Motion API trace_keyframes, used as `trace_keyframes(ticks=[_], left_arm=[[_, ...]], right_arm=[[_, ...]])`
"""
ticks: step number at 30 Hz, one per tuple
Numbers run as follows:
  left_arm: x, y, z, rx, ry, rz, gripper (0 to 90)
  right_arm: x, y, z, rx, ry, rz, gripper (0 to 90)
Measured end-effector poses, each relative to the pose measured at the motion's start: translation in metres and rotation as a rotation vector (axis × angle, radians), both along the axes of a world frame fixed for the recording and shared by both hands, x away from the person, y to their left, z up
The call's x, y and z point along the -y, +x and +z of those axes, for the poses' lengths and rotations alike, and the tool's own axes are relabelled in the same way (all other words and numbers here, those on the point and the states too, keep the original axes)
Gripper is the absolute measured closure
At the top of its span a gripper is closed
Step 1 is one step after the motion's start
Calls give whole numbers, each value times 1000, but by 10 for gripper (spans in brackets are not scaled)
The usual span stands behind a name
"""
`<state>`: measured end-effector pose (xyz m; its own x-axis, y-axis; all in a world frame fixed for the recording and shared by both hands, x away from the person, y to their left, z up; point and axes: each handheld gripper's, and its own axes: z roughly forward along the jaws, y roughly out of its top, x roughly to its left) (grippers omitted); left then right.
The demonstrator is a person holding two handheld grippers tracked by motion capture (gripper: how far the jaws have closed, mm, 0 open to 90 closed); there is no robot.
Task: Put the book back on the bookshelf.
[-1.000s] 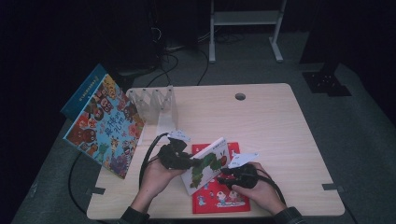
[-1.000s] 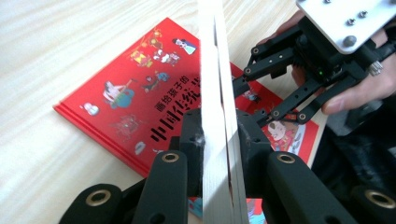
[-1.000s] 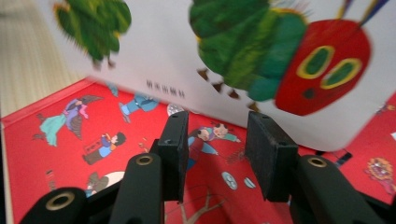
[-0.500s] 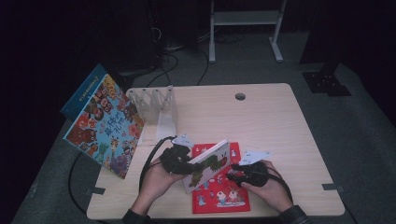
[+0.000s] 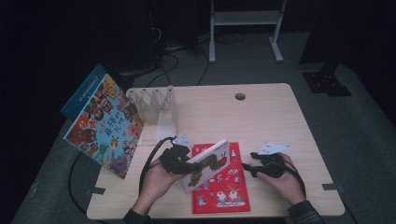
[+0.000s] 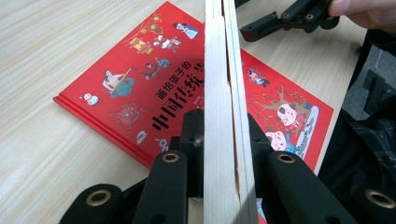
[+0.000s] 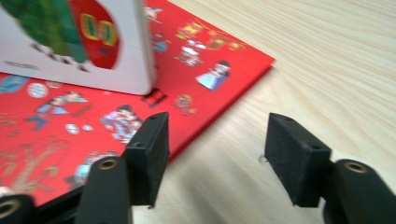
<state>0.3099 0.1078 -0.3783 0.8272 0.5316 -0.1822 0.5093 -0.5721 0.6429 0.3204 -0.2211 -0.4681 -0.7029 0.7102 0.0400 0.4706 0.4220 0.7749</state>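
Note:
My left gripper (image 5: 181,160) is shut on a white picture book with a green caterpillar (image 5: 208,162). It holds the book tilted above a red picture book (image 5: 225,193) that lies flat on the table. In the left gripper view the jaws clamp the white book's page edge (image 6: 220,93) over the red book (image 6: 135,88), and the right gripper (image 6: 286,19) shows farther off. My right gripper (image 5: 248,168) is to the right of the white book, apart from it. Its jaws have just been opening. In the right gripper view the right gripper (image 7: 217,149) stands open over the red book's edge (image 7: 219,74), with nothing between its jaws.
A large colourful book (image 5: 105,126) leans off the table's left edge. A clear slotted book stand (image 5: 158,106) sits behind the left hand. The wooden table (image 5: 280,121) has a cable hole (image 5: 240,96) at the back. A metal frame (image 5: 243,21) stands on the floor beyond.
My right gripper has drawn away to the right from the white book and its jaws have widened. The left gripper keeps the book, which has tilted a little lower.

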Motion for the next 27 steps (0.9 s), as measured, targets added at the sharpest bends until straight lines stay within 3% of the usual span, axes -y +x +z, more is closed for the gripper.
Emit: trace_keyframes(ticks=[13, 17, 27], left_arm=[[-22, 5, 10, 18, -26, 60, 757], [-33, 6, 13, 23, -32, 88, 757], [-59, 6, 20, 34, -50, 147, 757]], right_arm=[[10, 13, -12, -49, -56, -82, 308], [13, 15, -14, -38, -69, -99, 291], [12, 19, -19, -24, -66, -110, 134]])
